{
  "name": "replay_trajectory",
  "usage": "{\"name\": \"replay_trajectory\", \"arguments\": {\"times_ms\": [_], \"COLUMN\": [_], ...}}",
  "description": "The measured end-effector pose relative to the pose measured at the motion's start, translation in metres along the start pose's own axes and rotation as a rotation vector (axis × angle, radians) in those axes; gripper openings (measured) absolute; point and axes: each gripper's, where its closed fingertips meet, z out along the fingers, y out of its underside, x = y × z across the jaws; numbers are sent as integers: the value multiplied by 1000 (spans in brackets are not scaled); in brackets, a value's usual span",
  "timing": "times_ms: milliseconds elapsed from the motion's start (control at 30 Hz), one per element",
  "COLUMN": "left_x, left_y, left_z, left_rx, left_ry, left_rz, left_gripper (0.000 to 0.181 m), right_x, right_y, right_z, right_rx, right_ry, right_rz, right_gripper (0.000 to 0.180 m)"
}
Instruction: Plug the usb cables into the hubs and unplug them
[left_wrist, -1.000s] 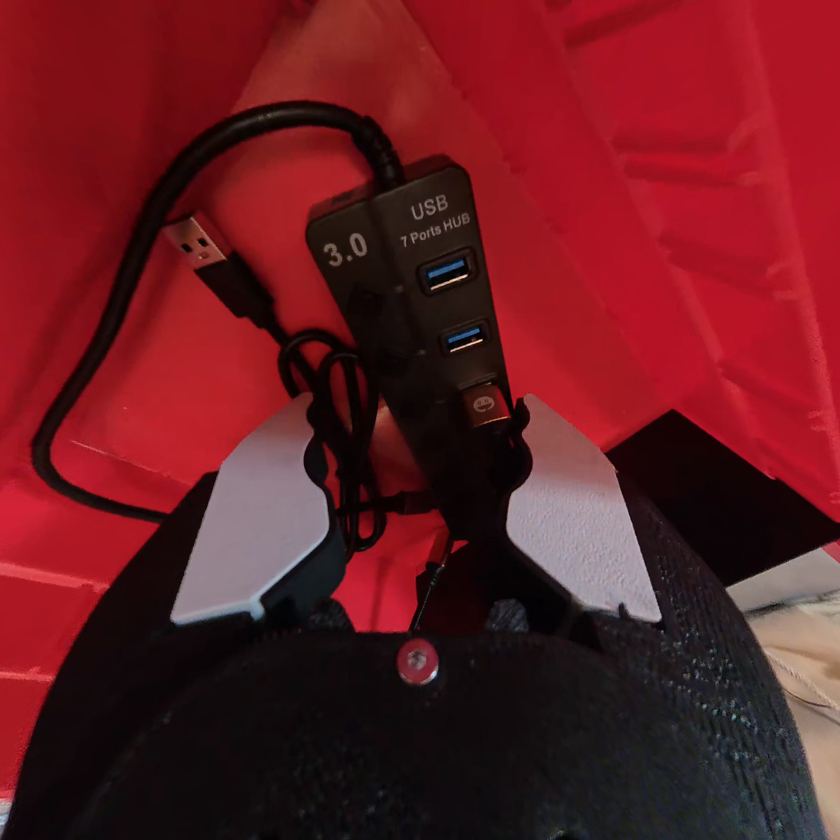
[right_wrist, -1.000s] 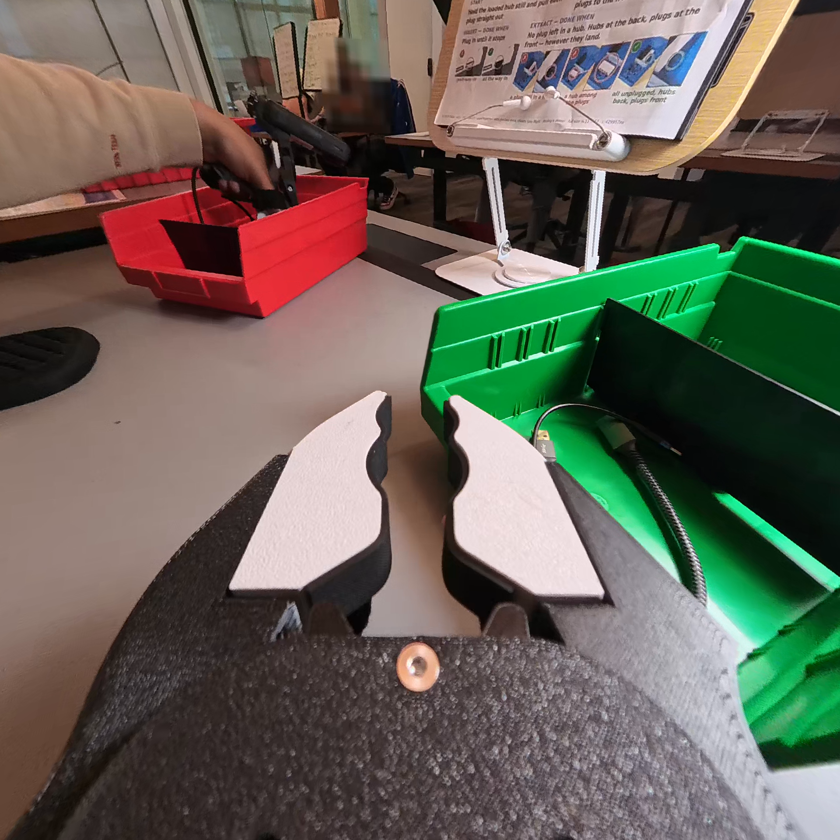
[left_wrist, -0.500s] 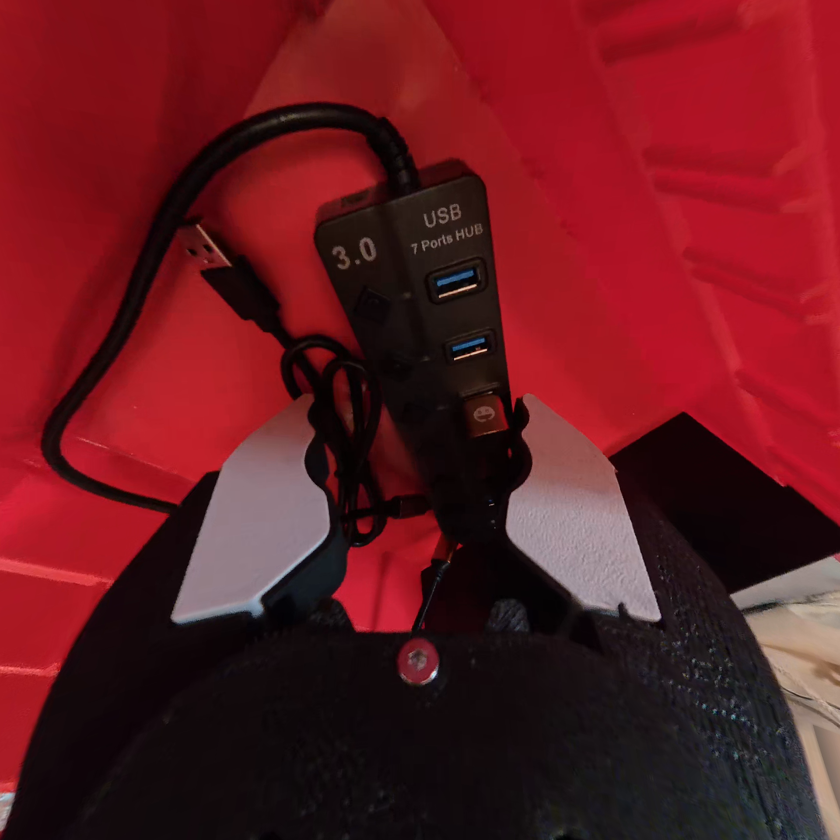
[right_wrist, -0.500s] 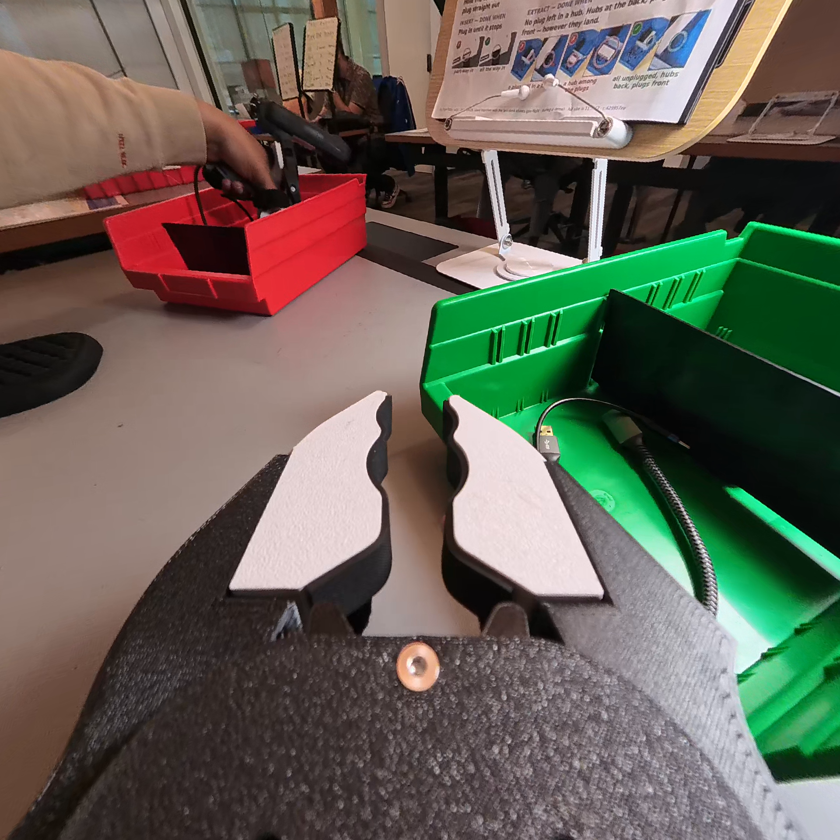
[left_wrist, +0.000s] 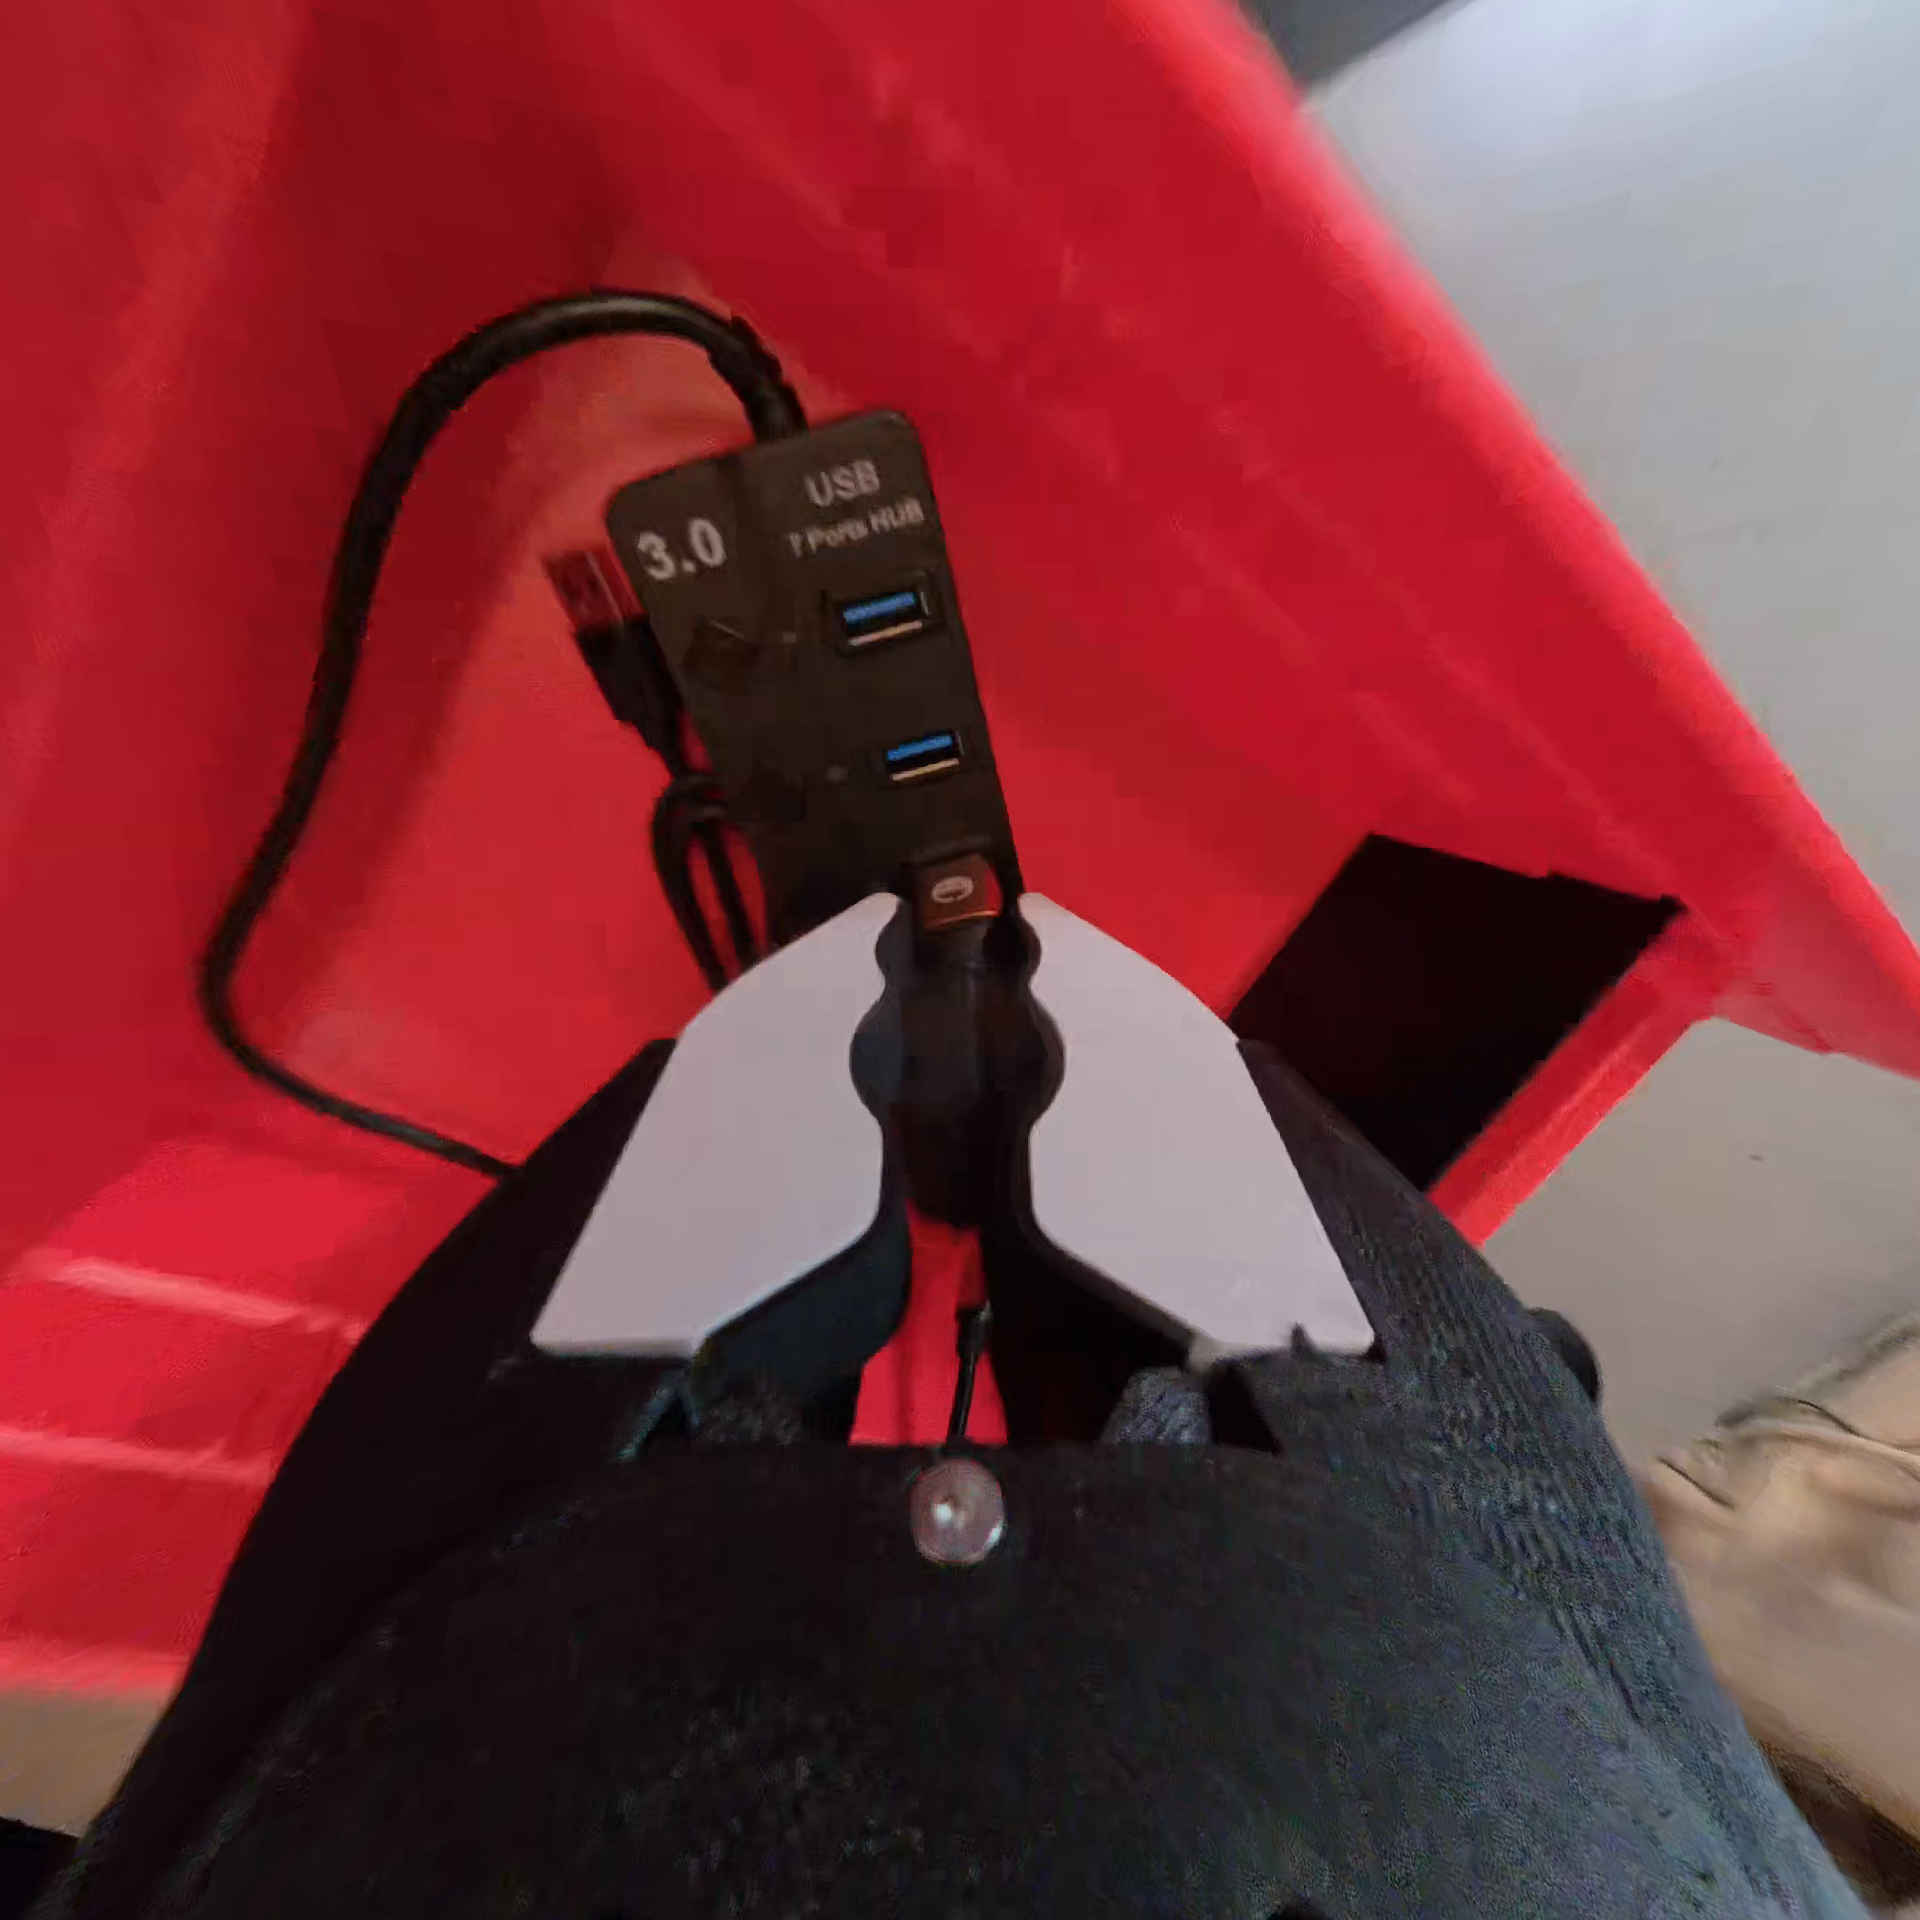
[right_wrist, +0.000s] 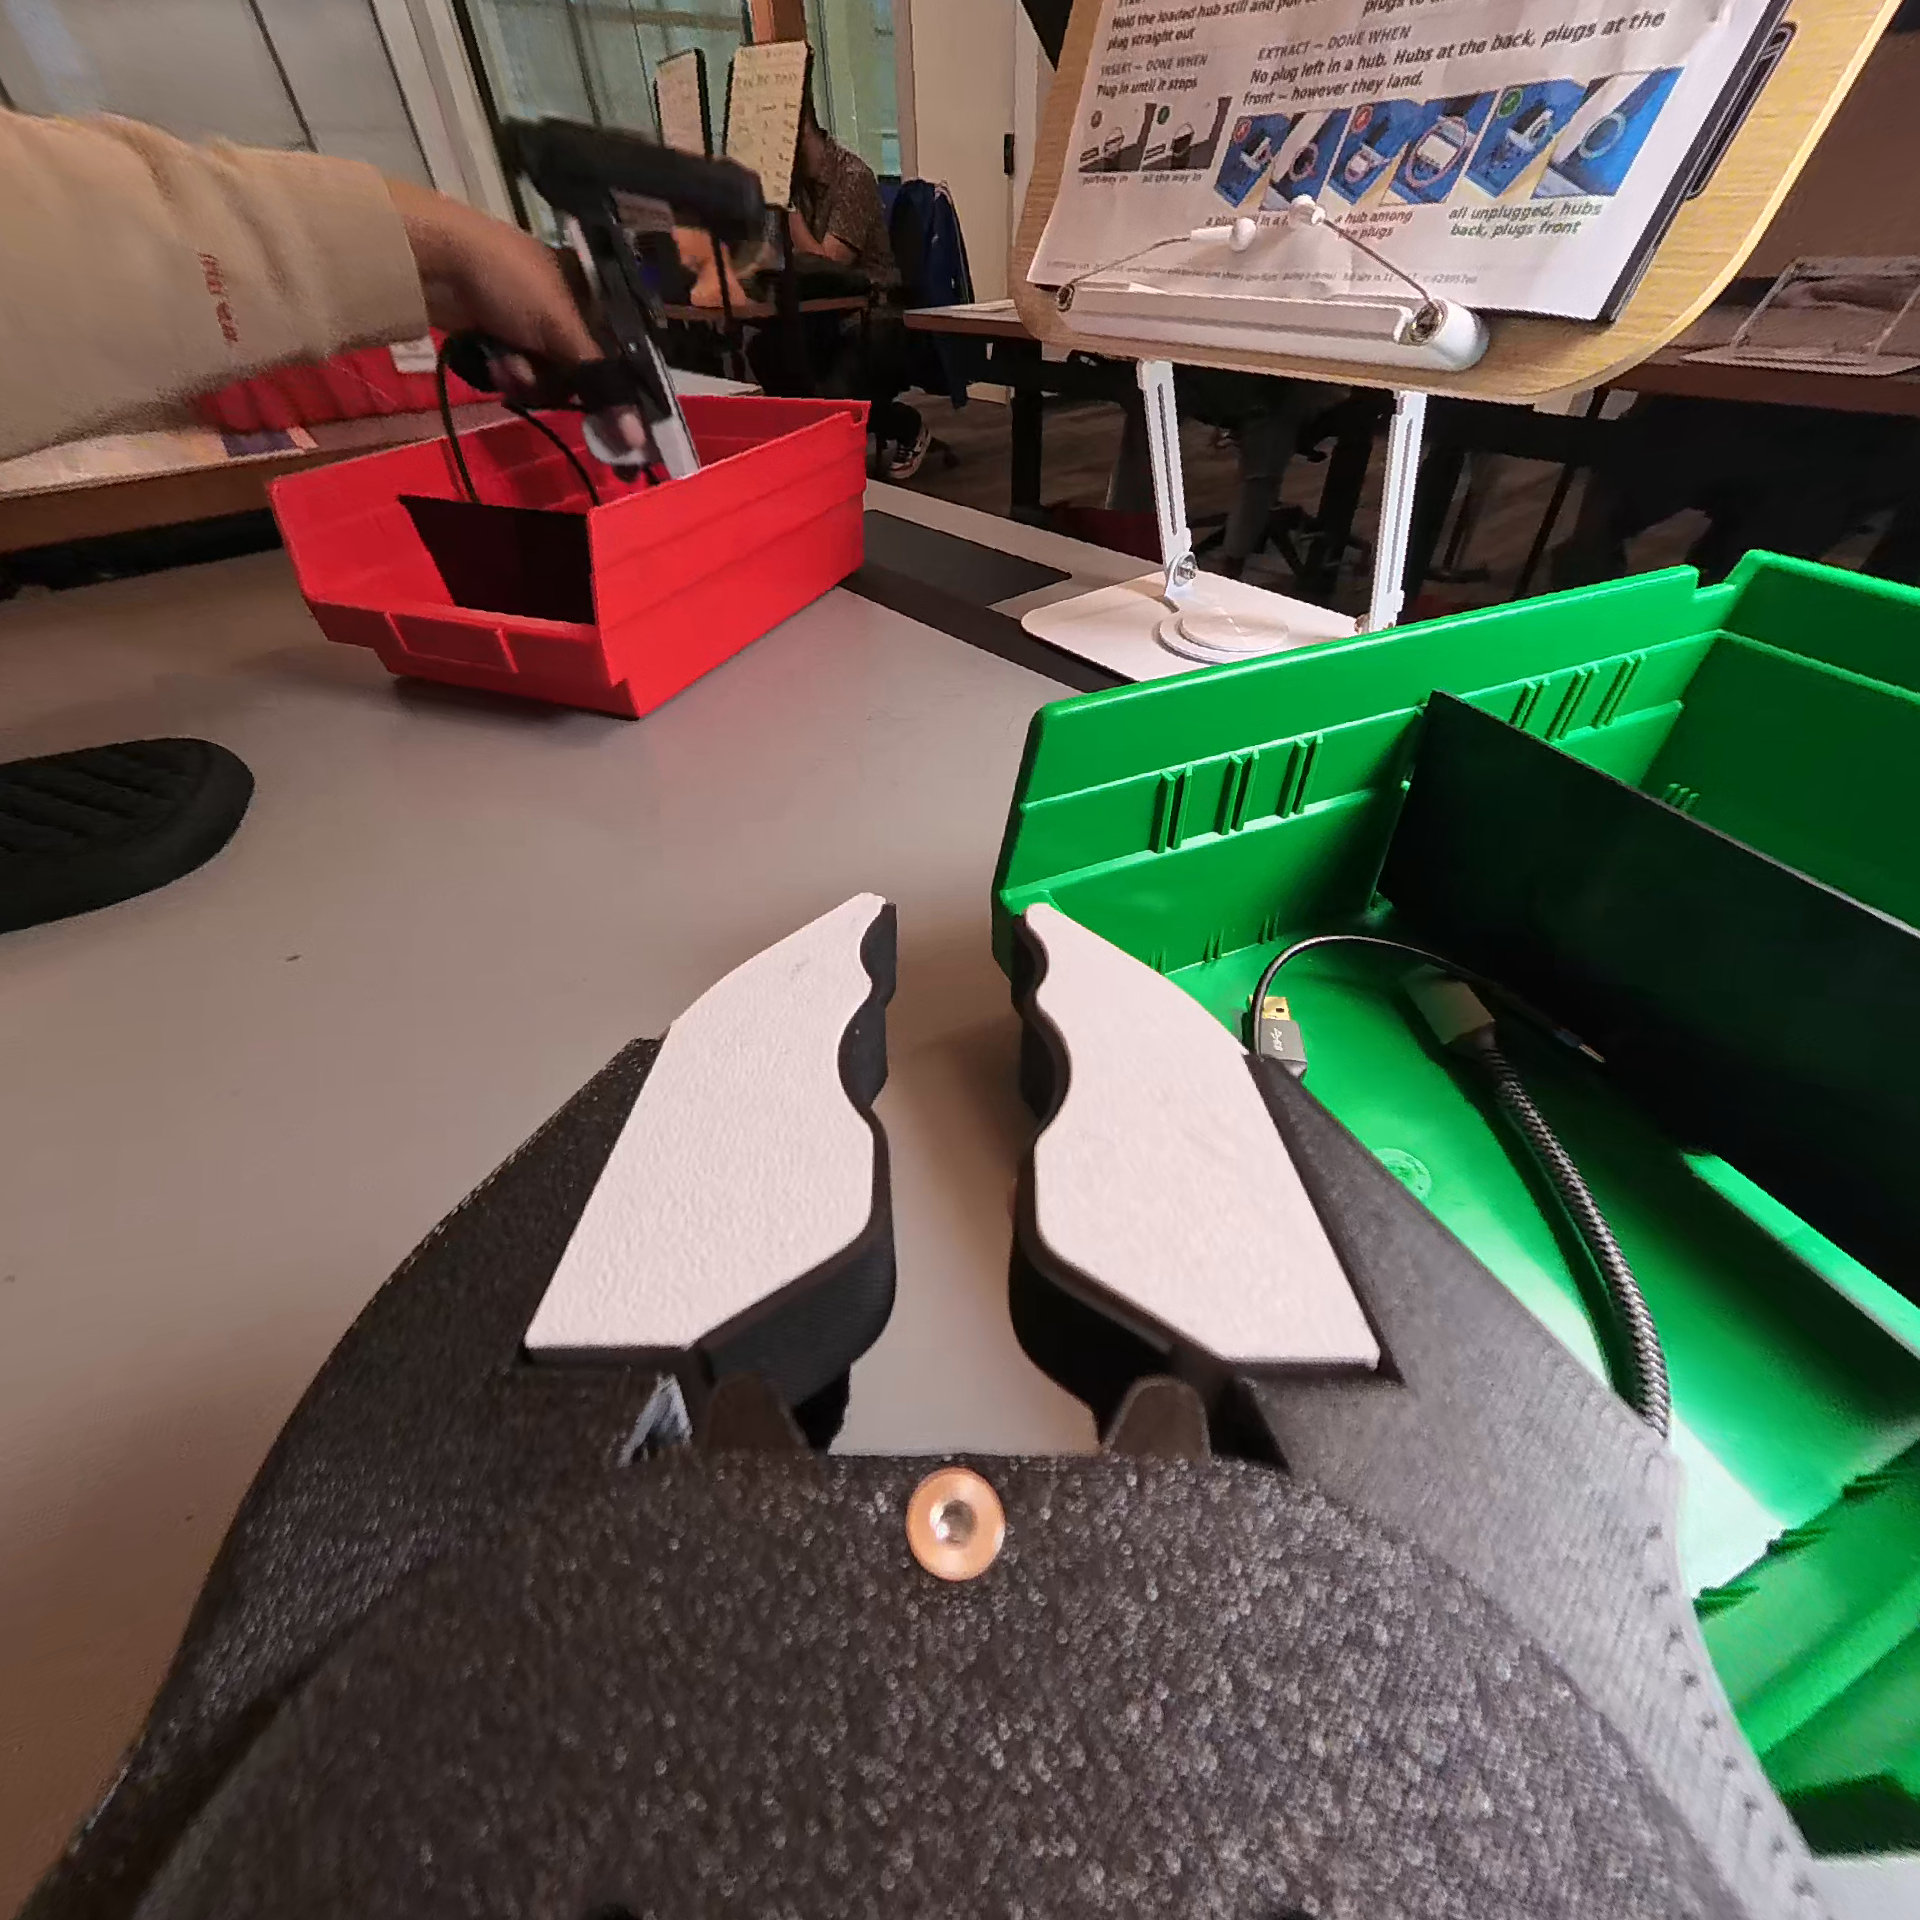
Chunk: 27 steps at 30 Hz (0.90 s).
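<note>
- Black USB hub (left_wrist: 821, 665): its lower end is hidden behind the left gripper (left_wrist: 951, 920); whether the closed fingers clamp the hub or the orange plug (left_wrist: 951, 896) cannot be told.
- Thin black cable (left_wrist: 707, 862): runs out of sight behind the left finger.
- Left wrist view: blurred throughout.
- Braided cable (right_wrist: 1558, 1174): its near end is hidden behind the right gripper (right_wrist: 951, 940).
- Green bin (right_wrist: 1195, 790): cut off at the right edge.
- Hand (right_wrist: 499, 296): blurred in the right wrist view.
</note>
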Motion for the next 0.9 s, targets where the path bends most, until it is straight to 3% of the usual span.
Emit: {"name": "replay_trajectory", "arguments": {"times_ms": [67,233,400,600,900], "left_x": [6,2,-1,-17,-12], "left_y": [3,20,-16,-49,-25], "left_z": [-13,-3,-19,-50,9], "left_rx": [43,15,178,257,32], "left_ry": [34,51,52,-74,-11], "left_rz": [86,64,14,36,-19], "left_gripper": [15,16,26,31,50], "right_x": [1,2,5,8,3], "right_y": [1,1,4,5,9], "right_z": [1,2,1,-1,2], "right_rx": [-2,2,-8,-12,-37], "right_ry": [0,-1,13,24,12], "right_rz": [9,21,26,17,-12], "right_gripper": [20,20,21,20,21]}}
